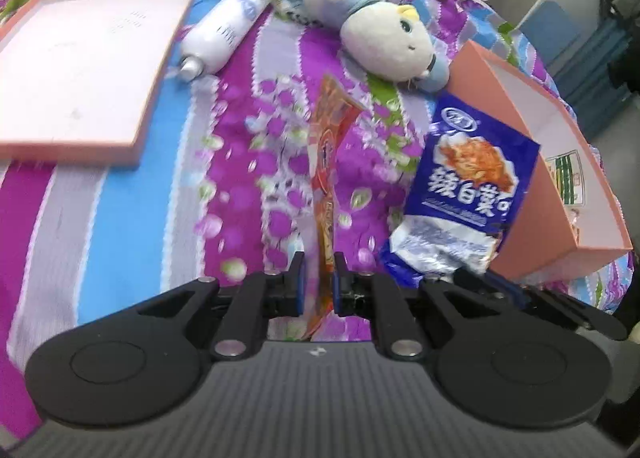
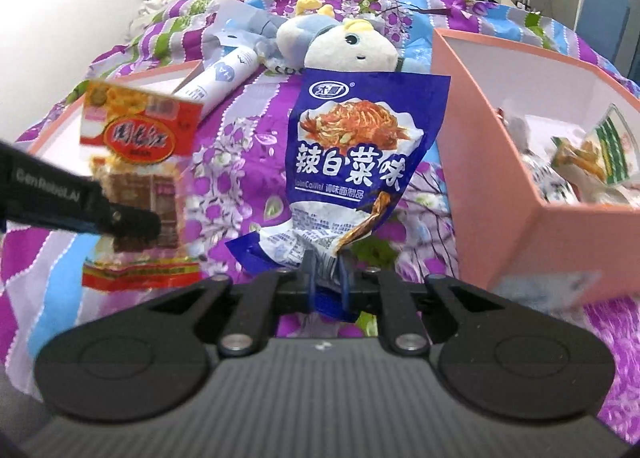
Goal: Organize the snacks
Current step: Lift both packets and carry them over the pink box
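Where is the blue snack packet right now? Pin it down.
The blue snack packet hangs pinched in the right gripper, mid-frame in the right wrist view, above the bedspread, in front of the plush toy, left of the pink box.

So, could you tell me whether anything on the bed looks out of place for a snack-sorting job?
Yes: a plush toy and a white bottle lie on the bedspread between the pink lid and the pink box; neither is a snack.

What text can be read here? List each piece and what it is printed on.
"辣白菜味": blue snack packet, large white characters.
"调味面制品": same packet, small line beneath.
"GenRoboLAI", roughly: side of the left gripper, seen from the right wrist.
Red snack packet: logo too blurred to read.
White bottle: print too small.
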A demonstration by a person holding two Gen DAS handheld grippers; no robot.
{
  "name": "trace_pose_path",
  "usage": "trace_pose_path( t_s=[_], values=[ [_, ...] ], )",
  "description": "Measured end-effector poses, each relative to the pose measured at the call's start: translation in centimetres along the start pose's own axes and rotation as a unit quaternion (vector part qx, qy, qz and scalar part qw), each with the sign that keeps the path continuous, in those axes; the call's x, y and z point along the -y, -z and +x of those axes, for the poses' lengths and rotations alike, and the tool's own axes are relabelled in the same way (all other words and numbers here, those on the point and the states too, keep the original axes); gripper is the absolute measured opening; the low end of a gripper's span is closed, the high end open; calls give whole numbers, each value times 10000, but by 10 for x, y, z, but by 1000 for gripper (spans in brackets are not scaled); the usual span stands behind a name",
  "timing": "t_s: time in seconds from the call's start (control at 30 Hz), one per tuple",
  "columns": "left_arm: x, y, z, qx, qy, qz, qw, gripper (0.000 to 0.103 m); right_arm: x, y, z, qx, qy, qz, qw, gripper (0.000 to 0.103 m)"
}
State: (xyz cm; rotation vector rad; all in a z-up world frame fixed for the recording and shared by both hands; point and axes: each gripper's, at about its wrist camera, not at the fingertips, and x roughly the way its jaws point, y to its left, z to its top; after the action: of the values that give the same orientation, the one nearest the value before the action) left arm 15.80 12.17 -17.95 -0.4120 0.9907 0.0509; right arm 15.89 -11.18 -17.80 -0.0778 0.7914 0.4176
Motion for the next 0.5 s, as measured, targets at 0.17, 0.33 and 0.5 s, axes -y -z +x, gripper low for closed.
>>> trace_pose_path(
  t_s=[0.17, 0.33, 0.5],
  values=[
    [11, 19, -21, 71, -102, 83, 9999, 15, 3, 8, -25, 77, -1, -55, 10000, 14],
    [32, 29, -50, 253, -194, 275, 9991, 15, 7, 7, -60, 317, 34, -125, 9994, 14],
    [50, 31, -82, 417, -77, 356, 9985, 15, 12, 1, -99, 597, 6, -58, 9982, 14]
  ],
)
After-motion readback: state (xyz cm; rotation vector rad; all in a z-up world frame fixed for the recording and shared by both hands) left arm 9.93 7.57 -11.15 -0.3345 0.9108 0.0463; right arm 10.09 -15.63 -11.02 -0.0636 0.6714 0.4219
